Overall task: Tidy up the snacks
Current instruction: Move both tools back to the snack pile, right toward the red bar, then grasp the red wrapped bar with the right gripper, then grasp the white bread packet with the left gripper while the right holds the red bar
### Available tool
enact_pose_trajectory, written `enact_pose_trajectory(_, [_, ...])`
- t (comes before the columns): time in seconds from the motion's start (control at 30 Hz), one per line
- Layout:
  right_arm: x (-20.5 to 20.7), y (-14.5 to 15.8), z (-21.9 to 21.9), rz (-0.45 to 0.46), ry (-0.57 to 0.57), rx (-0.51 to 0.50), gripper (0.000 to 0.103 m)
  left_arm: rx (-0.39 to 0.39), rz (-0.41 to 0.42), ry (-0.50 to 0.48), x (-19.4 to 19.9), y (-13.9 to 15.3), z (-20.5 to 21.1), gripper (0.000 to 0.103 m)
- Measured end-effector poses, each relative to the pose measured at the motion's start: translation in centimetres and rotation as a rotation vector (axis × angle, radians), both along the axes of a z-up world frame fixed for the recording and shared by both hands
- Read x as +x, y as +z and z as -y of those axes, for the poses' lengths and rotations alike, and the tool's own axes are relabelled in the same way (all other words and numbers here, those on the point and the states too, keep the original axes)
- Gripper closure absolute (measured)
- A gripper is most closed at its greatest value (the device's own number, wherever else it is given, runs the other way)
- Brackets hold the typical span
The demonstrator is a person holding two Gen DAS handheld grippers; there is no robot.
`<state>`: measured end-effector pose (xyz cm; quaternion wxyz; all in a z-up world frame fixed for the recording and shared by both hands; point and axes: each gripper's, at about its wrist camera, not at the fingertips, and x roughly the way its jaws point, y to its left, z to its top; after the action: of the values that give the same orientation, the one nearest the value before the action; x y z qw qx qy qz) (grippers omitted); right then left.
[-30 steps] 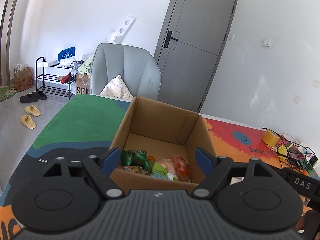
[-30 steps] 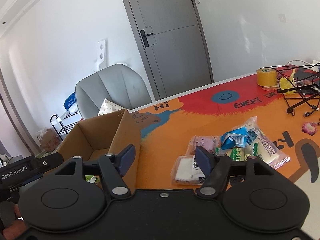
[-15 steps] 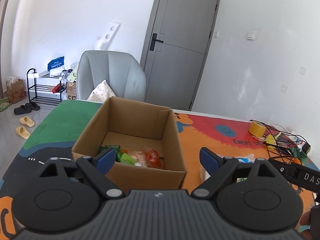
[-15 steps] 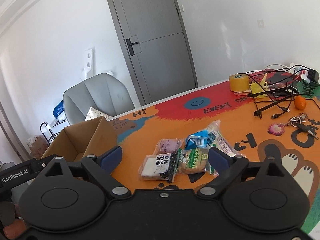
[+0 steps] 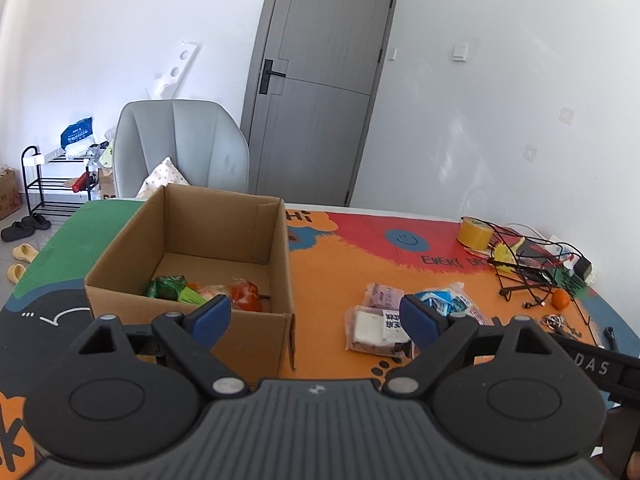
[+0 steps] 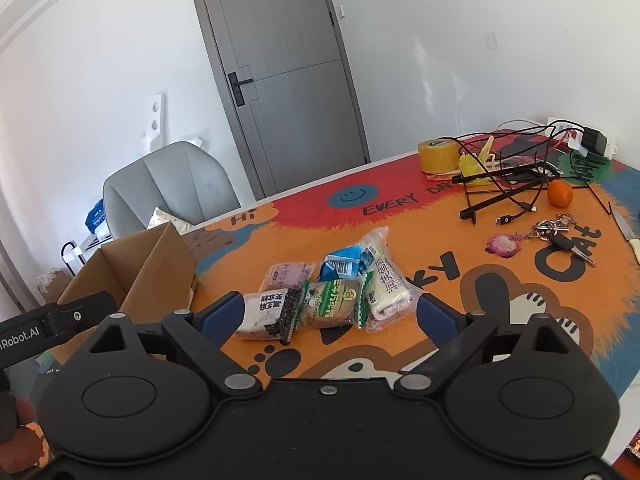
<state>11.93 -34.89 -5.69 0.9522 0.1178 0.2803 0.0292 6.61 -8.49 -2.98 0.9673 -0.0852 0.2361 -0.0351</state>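
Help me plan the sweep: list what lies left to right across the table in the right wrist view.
Cardboard box → snack packets → yellow tape roll → tangled black cables → orange fruit → power strip.

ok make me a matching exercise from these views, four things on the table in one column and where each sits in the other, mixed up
Things
1. cardboard box
2. roll of yellow tape
3. orange fruit
4. green snack packet

Places
a. in the loose heap of packets on the orange part of the mat
b. at the far edge, on the red part of the mat
c. left of the snack heap, with a few packets already inside
d. beside the tangle of black cables, near the keys

Pairs: 1-c, 2-b, 3-d, 4-a
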Motion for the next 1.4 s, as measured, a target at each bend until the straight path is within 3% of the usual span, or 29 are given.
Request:
enact_pose_trajectory(0.5, [0.0, -3.1, -0.8, -0.092, 0.024, -0.037, 0.008, 0.013, -0.056, -0.053, -0.3, -2.5, 1.1, 0.014])
enact_pose_trajectory(0.63, [0.2, -4.0, -1.2, -0.117, 0.04, -0.05, 0.008, 0.024, -0.06, -0.085, -0.2, -3.2, 1.7, 0.022])
enact_pose_trajectory(0.9, [0.7, -6.1, -1.9, -0.143, 0.061, -0.086, 0.01, 0.035, -0.096, -0.098, 0.7, -4.7, 2.3, 0.025])
enact_pose_trajectory(1.03, [1.1, -7.1, -1.9, -0.155, 0.072, -0.086, 0.025, 0.042, -0.105, -0.107, 1.3, -5.0, 2.8, 0.025])
enact_pose_trajectory(1.17, [1.1, -7.1, -1.5, -0.128, 0.054, -0.113, 0.051, 0.055, -0.117, -0.122, 2.1, -5.4, 3.4, 0.025])
enact_pose_trajectory(1.27, [1.3, -7.1, -0.2, -0.12, 0.048, -0.057, 0.059, 0.059, -0.117, -0.132, 2.7, -5.5, 4.0, 0.025])
enact_pose_trajectory(1.4, [1.8, -7.2, 1.4, -0.117, 0.017, -0.008, 0.061, 0.069, -0.118, -0.142, 3.7, -5.6, 5.0, 0.025])
